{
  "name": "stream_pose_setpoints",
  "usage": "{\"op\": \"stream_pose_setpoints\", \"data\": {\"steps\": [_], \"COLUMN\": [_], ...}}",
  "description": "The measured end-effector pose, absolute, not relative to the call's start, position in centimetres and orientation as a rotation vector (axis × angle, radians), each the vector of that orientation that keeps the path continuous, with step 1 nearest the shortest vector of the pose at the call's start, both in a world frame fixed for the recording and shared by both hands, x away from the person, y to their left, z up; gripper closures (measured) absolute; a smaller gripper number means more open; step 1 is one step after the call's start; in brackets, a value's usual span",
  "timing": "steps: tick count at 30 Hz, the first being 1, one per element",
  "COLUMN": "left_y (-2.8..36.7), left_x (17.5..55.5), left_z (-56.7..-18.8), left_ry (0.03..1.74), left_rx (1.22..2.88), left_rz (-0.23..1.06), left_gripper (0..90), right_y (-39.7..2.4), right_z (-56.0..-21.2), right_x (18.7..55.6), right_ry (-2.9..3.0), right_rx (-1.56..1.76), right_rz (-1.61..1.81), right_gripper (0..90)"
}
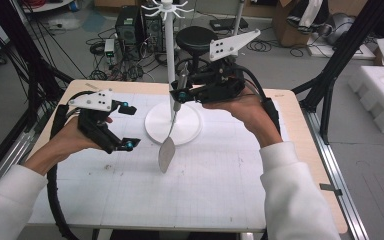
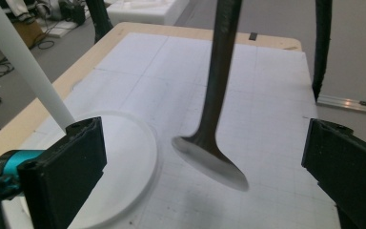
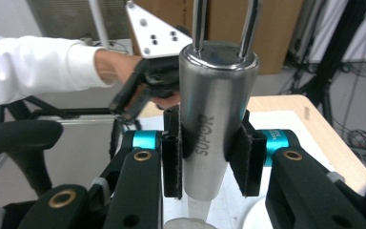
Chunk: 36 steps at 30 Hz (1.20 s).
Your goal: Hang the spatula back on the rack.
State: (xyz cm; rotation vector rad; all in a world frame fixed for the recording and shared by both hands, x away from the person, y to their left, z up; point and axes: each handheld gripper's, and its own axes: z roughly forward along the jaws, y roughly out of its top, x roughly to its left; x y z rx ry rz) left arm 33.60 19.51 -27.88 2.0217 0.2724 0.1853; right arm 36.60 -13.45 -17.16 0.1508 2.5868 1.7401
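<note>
Spatula of steel (image 1: 167, 150) with a round metal handle hangs blade-down above the white gridded bench (image 1: 215, 185), just in front of the white round stand base (image 1: 187, 131). I see my right tongs (image 1: 180, 94) clamped on its handle. My left tongs (image 1: 126, 126) stand wide apart, holding nothing, near the blade.

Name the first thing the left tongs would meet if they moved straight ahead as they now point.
Probably the spatula blade hanging from the right tongs. It sits between the open left tongs, just ahead. Depth is hard to judge; the white stand base lies beside that line.
</note>
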Motion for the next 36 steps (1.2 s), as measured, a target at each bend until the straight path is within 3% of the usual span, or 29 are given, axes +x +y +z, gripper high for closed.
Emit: {"op": "stream_pose_setpoints", "data": {"steps": [17, 36], "left_y": [25.3, 27.5], "left_x": [30.9, 29.4], "left_z": [-30.8, -35.3], "left_ry": [0.407, 0.435], "left_rx": [1.967, 1.890], "left_rz": [0.245, 0.199], "left_gripper": [1.7, 1.7], "right_y": [-14.1, -13.6], "right_z": [-16.0, -15.0], "right_x": [38.3, 40.8], "right_ry": [2.539, 2.544], "right_rx": [0.346, 0.425], "right_rz": [1.679, 1.626], "right_gripper": [69.4, 69.4]}}
